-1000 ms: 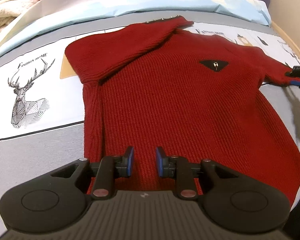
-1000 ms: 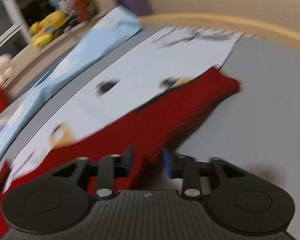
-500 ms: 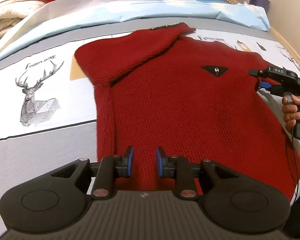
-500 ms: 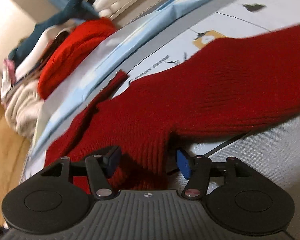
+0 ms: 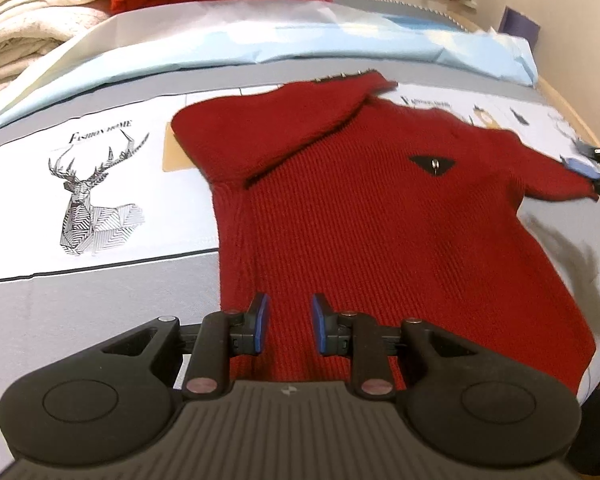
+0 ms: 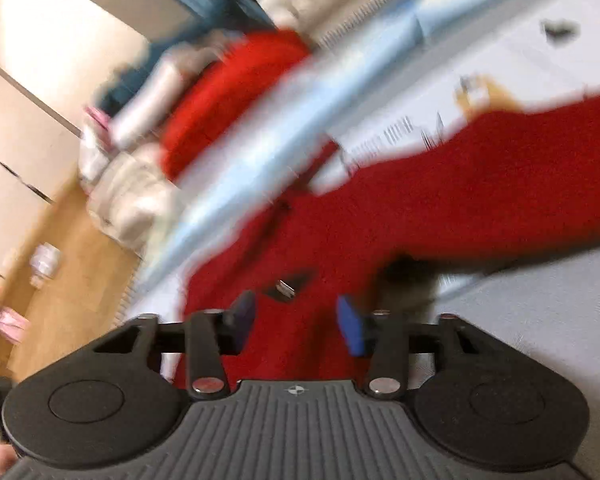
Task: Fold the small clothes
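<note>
Red sweater [image 5: 388, 240] flat on bed [image 5: 80, 304]; one sleeve [image 5: 268, 136] folded in, other pending. Left gripper [image 5: 286, 324] slightly open, empty. Right gripper [image 6: 296, 320] closing, nothing pinched.

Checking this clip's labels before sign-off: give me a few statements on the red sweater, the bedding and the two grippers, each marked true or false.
1. One sleeve of the red sweater is folded across its chest. True.
2. The left gripper clamps the sweater's hem. False: its jaws stand apart above the knit, holding nothing.
3. A deer print lies beside the sweater. True.
4. The right gripper is at the collar. False: it is at the other, unfolded sleeve's end, jaws closing.
5. The sweater bears a black triangular patch. True.
</note>
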The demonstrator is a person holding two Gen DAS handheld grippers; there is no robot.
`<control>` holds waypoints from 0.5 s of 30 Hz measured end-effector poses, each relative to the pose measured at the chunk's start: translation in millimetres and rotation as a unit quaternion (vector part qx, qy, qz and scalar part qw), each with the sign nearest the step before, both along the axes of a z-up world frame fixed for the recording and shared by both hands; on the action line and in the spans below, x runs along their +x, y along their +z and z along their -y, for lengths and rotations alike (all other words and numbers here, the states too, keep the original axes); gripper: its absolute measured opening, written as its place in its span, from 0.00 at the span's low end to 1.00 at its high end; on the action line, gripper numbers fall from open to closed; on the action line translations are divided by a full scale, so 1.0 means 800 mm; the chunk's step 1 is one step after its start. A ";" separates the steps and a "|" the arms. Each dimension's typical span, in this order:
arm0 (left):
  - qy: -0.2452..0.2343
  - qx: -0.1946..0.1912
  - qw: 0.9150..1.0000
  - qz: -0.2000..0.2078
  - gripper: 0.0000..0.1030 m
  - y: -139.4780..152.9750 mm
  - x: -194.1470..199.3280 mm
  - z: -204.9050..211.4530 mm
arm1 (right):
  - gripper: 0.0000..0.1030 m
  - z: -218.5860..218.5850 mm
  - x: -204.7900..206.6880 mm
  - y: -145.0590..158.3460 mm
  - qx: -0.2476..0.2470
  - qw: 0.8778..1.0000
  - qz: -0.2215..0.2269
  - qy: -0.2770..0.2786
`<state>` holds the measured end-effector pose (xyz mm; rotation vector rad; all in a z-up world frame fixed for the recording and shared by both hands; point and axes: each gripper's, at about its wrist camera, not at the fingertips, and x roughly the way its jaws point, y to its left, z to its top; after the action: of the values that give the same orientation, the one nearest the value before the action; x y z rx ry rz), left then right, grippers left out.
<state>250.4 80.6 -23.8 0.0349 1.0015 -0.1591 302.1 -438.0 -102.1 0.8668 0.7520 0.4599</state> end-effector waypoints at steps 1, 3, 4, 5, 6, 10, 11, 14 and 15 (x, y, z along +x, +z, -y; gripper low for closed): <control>0.000 -0.001 1.000 0.003 0.25 0.003 -0.001 -0.001 | 0.41 0.000 0.000 0.000 0.000 1.000 0.000 0.000; -0.002 -0.003 1.000 0.007 0.25 0.007 -0.004 -0.002 | 0.41 0.022 -0.025 0.024 -0.012 0.999 0.002 -0.033; -0.003 -0.004 1.000 0.009 0.25 0.009 -0.006 -0.002 | 0.42 0.024 -0.048 0.034 -0.074 0.996 -0.038 -0.034; -0.004 -0.005 1.000 0.011 0.25 0.010 -0.009 -0.003 | 0.42 0.024 -0.048 0.034 -0.074 0.996 -0.038 -0.034; -0.005 -0.005 1.000 0.012 0.25 0.011 -0.011 -0.004 | 0.42 0.014 -0.072 0.028 -0.137 0.987 -0.080 -0.017; 0.002 0.000 1.000 0.010 0.25 0.009 -0.019 -0.014 | 0.43 -0.026 -0.113 -0.013 -0.240 0.954 -0.175 0.035; 0.004 0.001 1.000 0.009 0.25 0.008 -0.021 -0.017 | 0.43 -0.036 -0.122 -0.021 -0.255 0.948 -0.185 0.052; 0.014 0.004 1.000 0.006 0.25 0.005 -0.025 -0.027 | 0.41 -0.064 -0.135 -0.031 -0.311 0.926 -0.200 0.078; 0.018 0.004 1.000 0.005 0.25 0.004 -0.027 -0.031 | 0.36 -0.074 -0.141 -0.032 -0.326 0.920 -0.202 0.083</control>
<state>228.7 105.3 -20.4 0.0256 0.9928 -0.1224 189.1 -379.1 -127.6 0.2641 1.2756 0.1487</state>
